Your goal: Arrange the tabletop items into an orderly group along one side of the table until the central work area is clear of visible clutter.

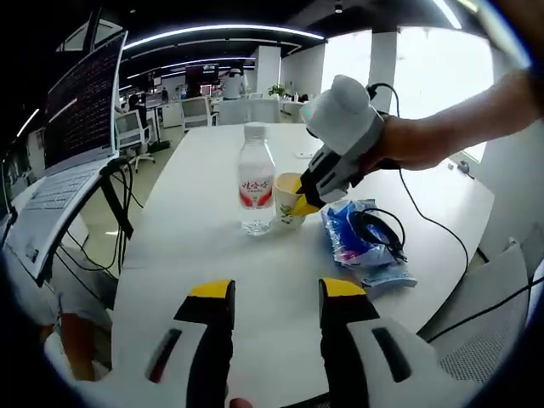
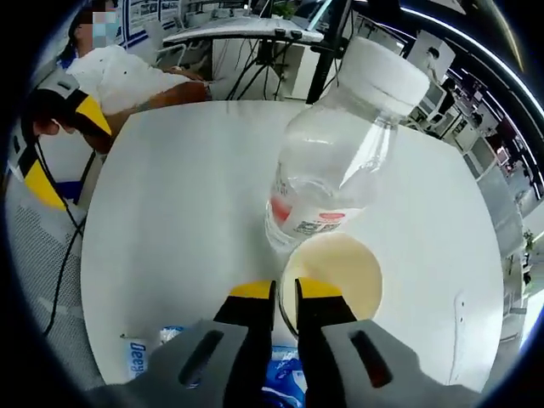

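A clear water bottle (image 1: 257,178) with a red label and white cap stands upright mid-table, touching a small paper cup (image 1: 287,202). My right gripper (image 1: 306,204) comes in from the right in a person's hand and pinches the cup's near rim. In the right gripper view the bottle (image 2: 340,161) looms close behind the empty cup (image 2: 340,272), and the right gripper (image 2: 286,293) is shut on the cup's rim. My left gripper (image 1: 276,293) hovers open over the table's near edge with nothing between its fingers. It appears again at the left as (image 2: 51,144).
A blue plastic packet (image 1: 357,234) with a black cable (image 1: 384,228) on it lies right of the cup. An open laptop (image 1: 68,153) on a stand sits off the white table's (image 1: 195,246) left side. A person in white (image 2: 127,76) is beyond the table's edge.
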